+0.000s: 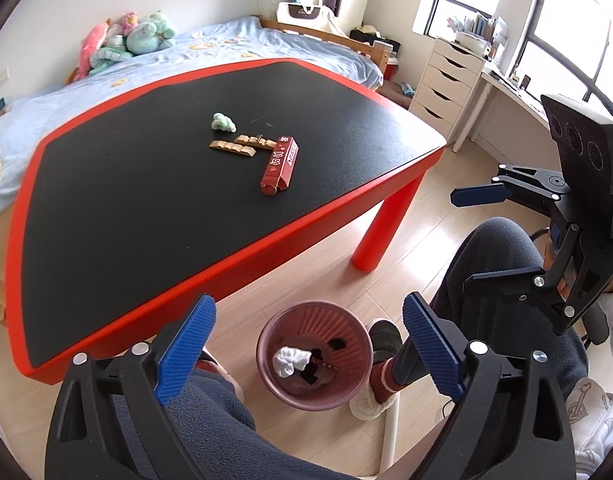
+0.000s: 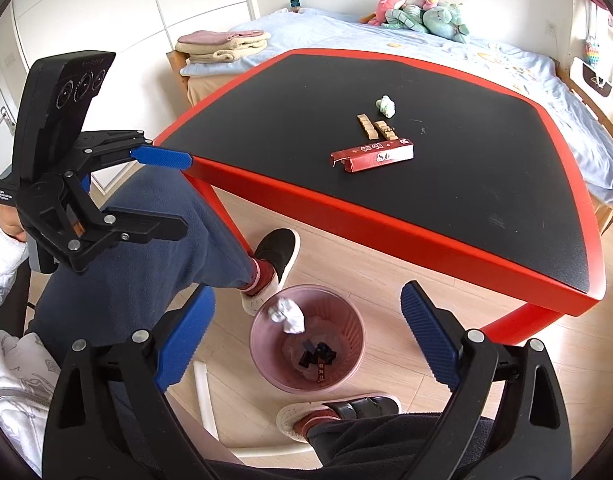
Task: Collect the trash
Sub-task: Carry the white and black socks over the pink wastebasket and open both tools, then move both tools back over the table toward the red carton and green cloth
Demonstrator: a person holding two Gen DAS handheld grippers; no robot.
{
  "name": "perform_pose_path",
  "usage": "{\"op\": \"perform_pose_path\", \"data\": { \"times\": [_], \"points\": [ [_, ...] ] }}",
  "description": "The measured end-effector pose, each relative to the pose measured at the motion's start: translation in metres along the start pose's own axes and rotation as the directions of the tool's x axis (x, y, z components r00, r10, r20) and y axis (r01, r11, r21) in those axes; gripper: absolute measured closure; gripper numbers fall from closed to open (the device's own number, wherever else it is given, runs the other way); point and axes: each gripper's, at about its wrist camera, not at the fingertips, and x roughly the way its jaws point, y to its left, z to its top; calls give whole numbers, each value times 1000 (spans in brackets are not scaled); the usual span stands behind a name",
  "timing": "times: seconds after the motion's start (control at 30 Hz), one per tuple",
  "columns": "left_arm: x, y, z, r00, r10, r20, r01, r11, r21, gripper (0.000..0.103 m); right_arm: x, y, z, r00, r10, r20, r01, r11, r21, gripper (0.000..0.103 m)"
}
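Observation:
A pink ribbed bin [image 1: 348, 346] [image 2: 348, 332] stands on the floor between the person's feet. It holds a crumpled white tissue [image 1: 290, 360] [image 2: 288, 316] and dark scraps. On the black table top [image 1: 146, 184] [image 2: 466, 184] lie a red snack box [image 1: 279, 165] [image 2: 372, 155], two tan bars [image 1: 242, 145] [image 2: 376, 126] and a crumpled green wad [image 1: 223, 122] [image 2: 386, 106]. My left gripper [image 1: 308, 352] is open and empty above the bin. My right gripper [image 2: 306, 340] is open and empty above the bin too. Each gripper shows in the other's view [image 1: 482, 240] [image 2: 174, 196].
The table has a red rim [image 1: 234, 256] and red legs [image 1: 386, 228]. The person's legs and slippers [image 2: 278, 256] flank the bin. A bed [image 1: 226, 48] with plush toys stands behind the table, white drawers [image 1: 446, 80] at the right.

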Motion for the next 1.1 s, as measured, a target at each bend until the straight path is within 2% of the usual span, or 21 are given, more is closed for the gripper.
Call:
{"op": "perform_pose_path", "data": {
  "times": [0.1, 0.7, 1.1],
  "points": [
    [-2, 2, 0, 1000, 7, 4, -7, 1000, -13, 8, 1, -1, -1, 1000, 0, -3, 0, 1000, 2, 8],
    [-1, 16, 8, 1000, 24, 8, -23, 998, -54, 8, 1, -7, 7, 1000, -3, 7, 3, 1000, 10, 4],
    [9, 47, 57, 998, 31, 54, -29, 999, -40, 8, 13, -34, 49, 999, -32, 21, 33, 999, -32, 3]
  ]
}}
